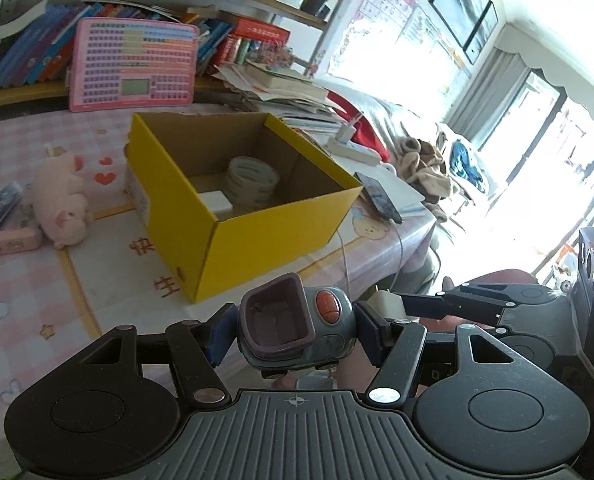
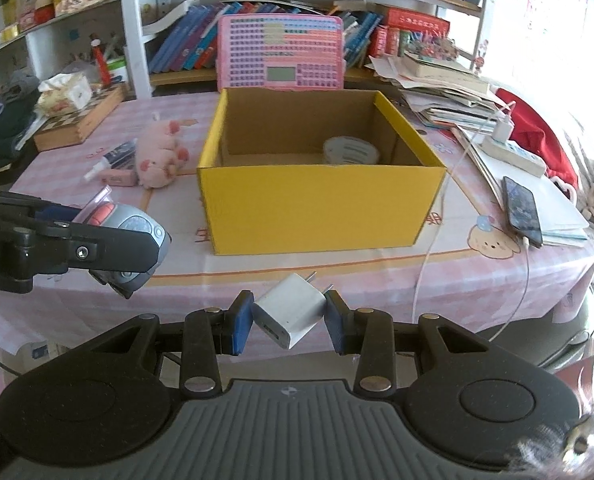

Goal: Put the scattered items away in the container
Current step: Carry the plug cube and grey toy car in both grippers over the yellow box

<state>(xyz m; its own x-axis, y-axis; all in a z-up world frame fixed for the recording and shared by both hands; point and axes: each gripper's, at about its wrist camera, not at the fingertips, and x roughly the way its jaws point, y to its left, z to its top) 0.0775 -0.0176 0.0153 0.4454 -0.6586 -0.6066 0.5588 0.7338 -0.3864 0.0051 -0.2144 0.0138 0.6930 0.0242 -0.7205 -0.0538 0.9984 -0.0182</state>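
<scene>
Your left gripper (image 1: pixel 295 330) is clamped on a grey toy car (image 1: pixel 297 324), blue pads pressed to its two sides. The car hangs in the air at the near edge of the table (image 1: pixel 25 280), short of the yellow cardboard box (image 1: pixel 265 236). Its long axis runs roughly along the gripper's pointing line; the open purple-rimmed hopper on it faces back toward the left wrist camera, and an orange button sits on its upper side. From the right wrist camera you see only part of the car behind the left gripper's finger, so which end is the front is hard to make out.

Your right gripper (image 2: pixel 289 322) grips a white USB charger plug (image 2: pixel 289 310) between its pads, also off the table. The plug is tilted: its two prongs point up and away toward the box, and the USB socket faces down toward the camera.

The box stands open on the pink checked tablecloth. Inside lie a roll of tape (image 1: pixel 253 180) and a small white block (image 1: pixel 215 202); the right view hides the block behind the front wall. Left of the box lie a pink plush pig (image 2: pixel 161 154), a tube (image 2: pixel 113 158) and a pink eraser-like case (image 1: pixel 15 240), the tube cut off in the left view.
</scene>
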